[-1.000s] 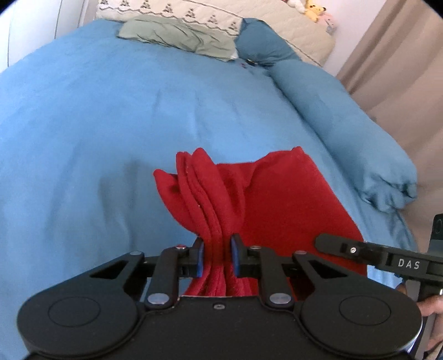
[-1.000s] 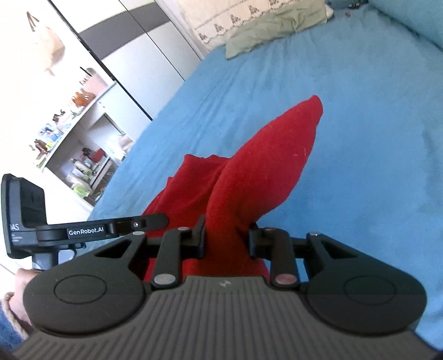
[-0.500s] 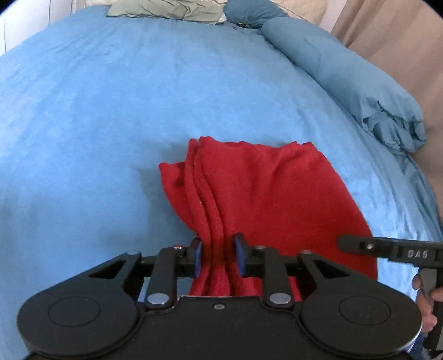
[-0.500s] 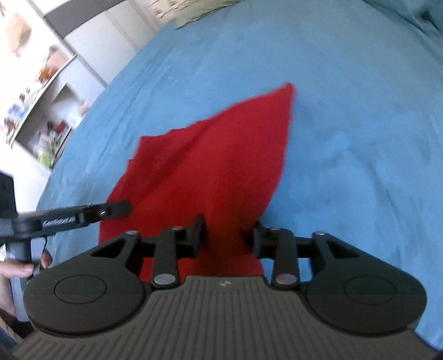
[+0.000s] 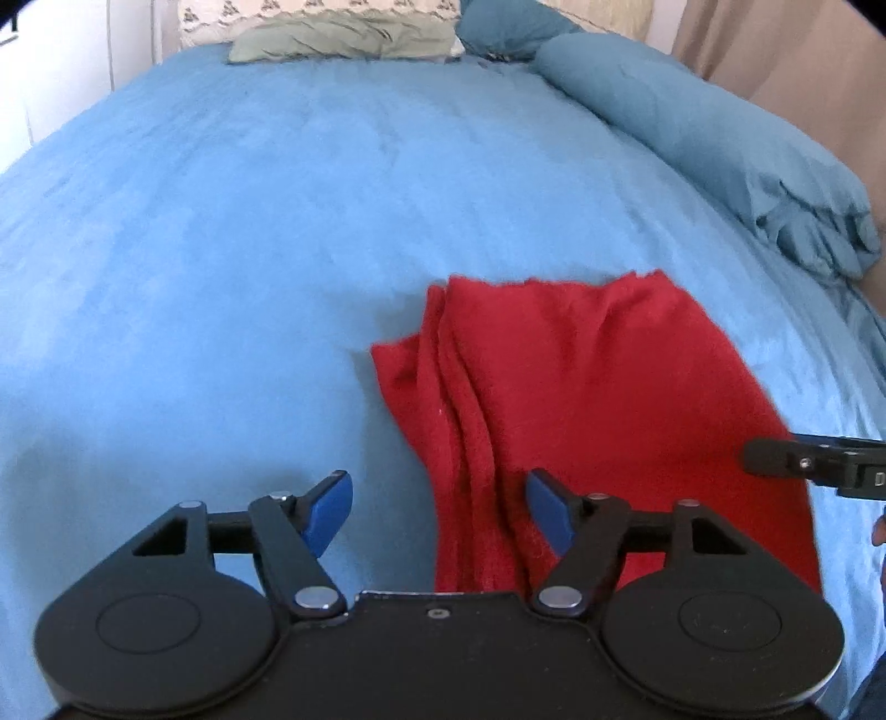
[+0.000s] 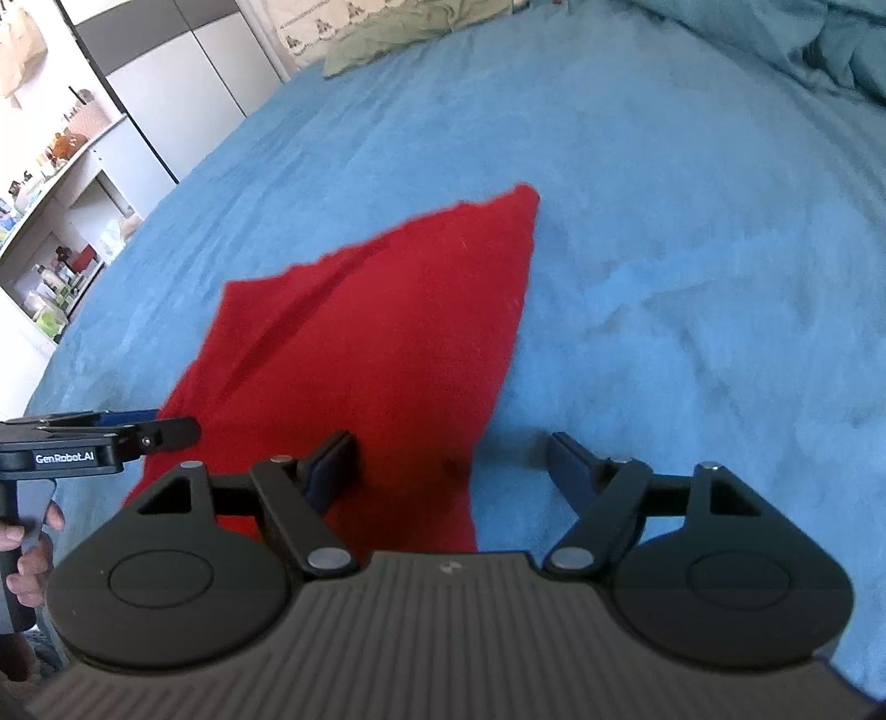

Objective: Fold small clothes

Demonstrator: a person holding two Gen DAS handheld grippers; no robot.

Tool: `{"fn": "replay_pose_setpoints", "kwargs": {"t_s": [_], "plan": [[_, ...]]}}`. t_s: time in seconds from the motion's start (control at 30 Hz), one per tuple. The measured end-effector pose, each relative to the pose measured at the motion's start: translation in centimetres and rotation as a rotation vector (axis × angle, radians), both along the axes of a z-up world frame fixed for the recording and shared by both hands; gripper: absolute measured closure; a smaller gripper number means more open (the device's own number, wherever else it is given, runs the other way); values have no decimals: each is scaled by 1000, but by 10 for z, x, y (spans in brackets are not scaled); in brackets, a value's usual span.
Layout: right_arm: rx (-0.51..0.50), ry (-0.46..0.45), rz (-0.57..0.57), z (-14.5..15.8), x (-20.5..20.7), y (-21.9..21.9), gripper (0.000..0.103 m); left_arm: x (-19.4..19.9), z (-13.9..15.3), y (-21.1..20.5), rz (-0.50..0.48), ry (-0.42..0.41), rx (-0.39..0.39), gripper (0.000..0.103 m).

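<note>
A red cloth [image 5: 581,387] lies flat on the blue bed [image 5: 249,249], its left edge bunched in long folds. My left gripper [image 5: 437,512] hovers over that bunched near edge; its jaws are opening and the blue pads stand clear of the folds between them. In the right wrist view the same red cloth [image 6: 376,343] tapers to a far corner. My right gripper [image 6: 451,462] is over its near right edge, jaws opening, pads off the fabric. Each gripper shows at the edge of the other's view.
A rolled teal duvet [image 5: 720,149] runs along the bed's right side. A green pillow [image 5: 343,41] and a patterned one lie at the head. Cluttered shelves [image 6: 50,232] and grey wardrobe doors stand left of the bed. A hand [image 6: 27,548] grips the left tool's handle.
Both grippers came down with the raised red cloth, laid it flat on the bed, then spread their jaws and let go of it.
</note>
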State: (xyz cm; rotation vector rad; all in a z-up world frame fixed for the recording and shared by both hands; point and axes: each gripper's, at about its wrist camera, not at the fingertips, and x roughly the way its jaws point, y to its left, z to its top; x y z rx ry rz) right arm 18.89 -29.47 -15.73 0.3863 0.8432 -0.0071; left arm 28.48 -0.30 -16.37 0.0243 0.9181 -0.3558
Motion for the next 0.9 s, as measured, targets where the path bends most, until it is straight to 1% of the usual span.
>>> {"fn": "replay_pose_setpoints", "kwargs": {"t_s": [0.03,0.1,0.13,0.2,0.27,0.3,0.33,0.37,0.43,0.5,0.57,0.67,0.8,0.9], "plan": [[-7,-17,-2,4,-2,1,12,-3,10,-1,1,-19,4,29],[-20,-61,2,24,-7,4,12,-13,31,-1,8,-60,30,29],[-29,-84,5,36,-13,6,12,-17,43,-3,17,-71,57,29],[-64,-107,4,64,-25,11,12,-30,65,-2,27,-99,69,27],[-84,-116,-12,92,-37,20,12,-49,93,-2,42,-137,58,15],[-88,-127,-21,107,-44,24,10,-59,106,-1,51,-154,52,11],[-97,-133,-32,120,-52,27,7,-69,119,-1,62,-171,42,6],[-112,-139,-48,136,-62,32,1,-83,134,0,74,-191,24,3],[-145,-150,-72,162,-79,42,0,-106,157,1,78,-223,-4,0],[-185,-170,-94,184,-100,53,0,-126,175,-1,85,-246,9,0],[-224,-177,-101,201,-120,63,0,-144,185,-3,101,-256,42,0],[-274,-141,-124,213,-143,75,0,-171,191,-4,133,-259,70,0],[-292,-89,-170,218,-174,85,0,-204,189,-3,169,-248,83,0],[-304,-54,-185,212,-192,92,0,-222,182,-5,164,-225,119,0]]}}
